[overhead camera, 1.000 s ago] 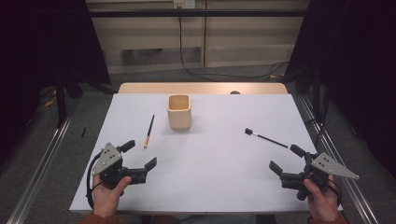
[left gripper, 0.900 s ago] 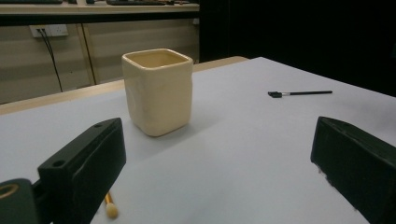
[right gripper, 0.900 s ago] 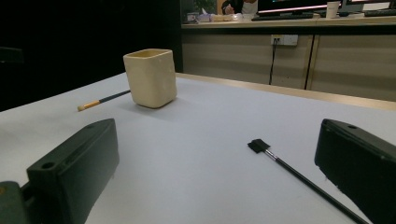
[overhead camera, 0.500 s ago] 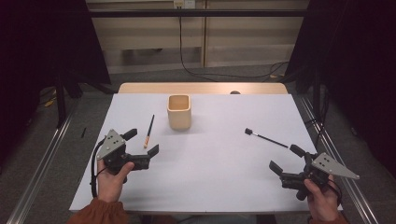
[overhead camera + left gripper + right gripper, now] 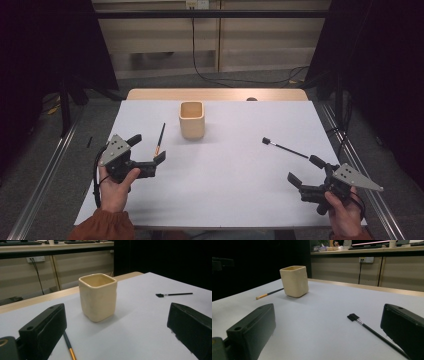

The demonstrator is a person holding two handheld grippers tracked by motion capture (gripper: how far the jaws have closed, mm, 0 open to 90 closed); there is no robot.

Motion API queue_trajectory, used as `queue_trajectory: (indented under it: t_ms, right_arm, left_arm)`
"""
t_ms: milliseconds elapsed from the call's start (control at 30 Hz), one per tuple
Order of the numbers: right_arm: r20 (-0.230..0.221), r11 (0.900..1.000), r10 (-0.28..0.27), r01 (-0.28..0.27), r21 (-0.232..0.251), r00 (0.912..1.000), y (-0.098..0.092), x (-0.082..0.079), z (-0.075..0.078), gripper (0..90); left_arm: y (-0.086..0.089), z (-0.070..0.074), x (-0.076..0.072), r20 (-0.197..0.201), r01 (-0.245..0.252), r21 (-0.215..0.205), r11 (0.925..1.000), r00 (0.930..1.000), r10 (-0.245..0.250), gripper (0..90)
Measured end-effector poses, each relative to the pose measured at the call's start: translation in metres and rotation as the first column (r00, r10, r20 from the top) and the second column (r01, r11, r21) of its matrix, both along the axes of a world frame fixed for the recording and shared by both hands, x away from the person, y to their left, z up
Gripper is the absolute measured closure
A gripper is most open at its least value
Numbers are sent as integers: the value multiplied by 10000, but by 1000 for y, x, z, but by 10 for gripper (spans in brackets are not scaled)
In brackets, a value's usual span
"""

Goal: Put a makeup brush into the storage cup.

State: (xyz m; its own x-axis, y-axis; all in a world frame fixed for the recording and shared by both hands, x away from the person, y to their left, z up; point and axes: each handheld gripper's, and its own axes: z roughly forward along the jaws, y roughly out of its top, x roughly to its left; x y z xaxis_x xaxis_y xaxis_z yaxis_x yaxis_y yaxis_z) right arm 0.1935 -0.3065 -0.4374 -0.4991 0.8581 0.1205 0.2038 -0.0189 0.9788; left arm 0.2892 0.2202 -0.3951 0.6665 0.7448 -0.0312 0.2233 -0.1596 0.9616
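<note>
A cream square cup [image 5: 191,120] stands upright on the white table [image 5: 225,185], far of centre. Just left of it lies a thin brush with an orange end [image 5: 159,139]. My left gripper [image 5: 147,148] is open right beside that brush; in the left gripper view the brush [image 5: 68,346] runs out from under the left jaw, with the cup [image 5: 98,297] ahead. A black brush [image 5: 285,148] lies on the right. My right gripper [image 5: 305,170] is open just near of it, with nothing between its jaws; the black brush [image 5: 372,331] leads toward its right jaw.
A bare wooden strip [image 5: 215,94] edges the table's far side. Metal rails [image 5: 45,170] run along the table's left and right. Cables lie on the floor [image 5: 240,80] beyond.
My left gripper has moved forward and right, from the near left edge up to the orange-ended brush. The right gripper has stayed put.
</note>
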Motion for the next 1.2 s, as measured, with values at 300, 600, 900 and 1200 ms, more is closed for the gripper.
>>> queue_trajectory:
  t_ms: [300,600,900,1200]
  right_arm:
    - [56,10000,-38,38,-33,10000,-1,-1,1,0]
    - [21,9999,-8,8,-111,10000,-1,0,0,0]
    - [40,9999,31,-30,-147,10000,-1,0,0,0]
    - [19,9998,71,-71,-171,10000,1,1,0,0]
  left_arm:
    - [2,-7,31,64,-358,455,9983,9993,355,28]
    - [2,12,50,-307,-448,433,9981,9985,462,38]
    - [4,19,75,-491,-813,938,9923,9951,862,45]
    - [3,27,96,-559,-868,1092,9902,9941,933,33]
